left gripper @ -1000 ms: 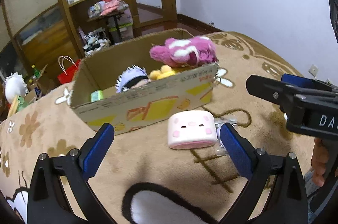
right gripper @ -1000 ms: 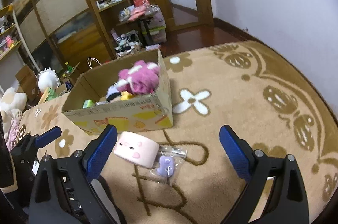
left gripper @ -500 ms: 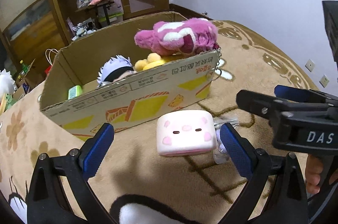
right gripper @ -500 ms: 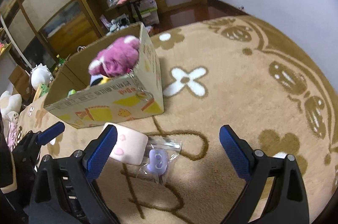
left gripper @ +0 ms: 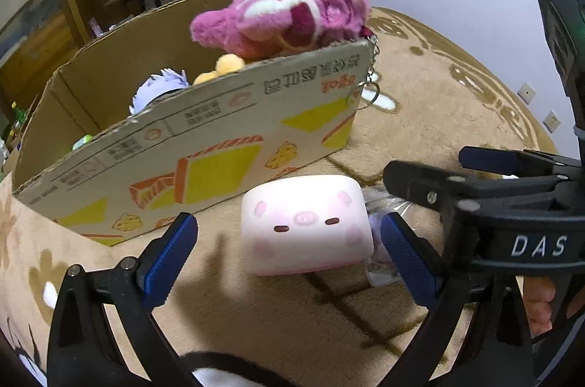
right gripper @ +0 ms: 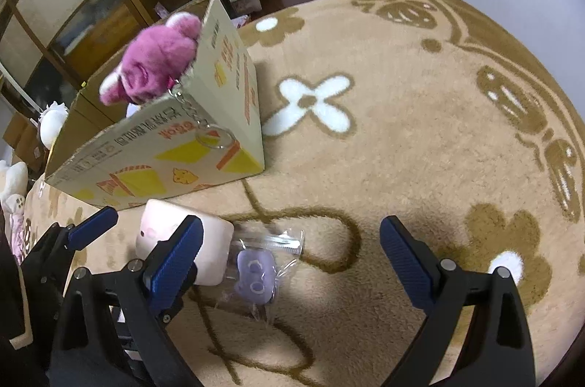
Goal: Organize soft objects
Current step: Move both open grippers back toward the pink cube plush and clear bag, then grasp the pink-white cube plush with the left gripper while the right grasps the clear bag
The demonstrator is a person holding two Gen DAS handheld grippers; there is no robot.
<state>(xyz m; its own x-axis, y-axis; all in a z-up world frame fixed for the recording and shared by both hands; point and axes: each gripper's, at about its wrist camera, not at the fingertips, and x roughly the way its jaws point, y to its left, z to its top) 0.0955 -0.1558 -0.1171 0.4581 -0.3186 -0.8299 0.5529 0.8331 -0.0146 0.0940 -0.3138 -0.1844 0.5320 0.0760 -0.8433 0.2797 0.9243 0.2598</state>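
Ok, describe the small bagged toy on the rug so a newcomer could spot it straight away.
Find the cardboard box on the tan rug. In front of it lies a pink pig-faced cushion, and the purple toy lies against that cushion's right side. It is the only purple thing there, small, flat and sealed in a clear plastic bag.

The left gripper (left gripper: pixel 289 253), black with blue-padded jaws, hangs low with jaws spread wide. The right gripper (right gripper: pixel 289 257), just to its right, is equally wide apart. A person's fingers (left gripper: pixel 539 308) wrap its handle.
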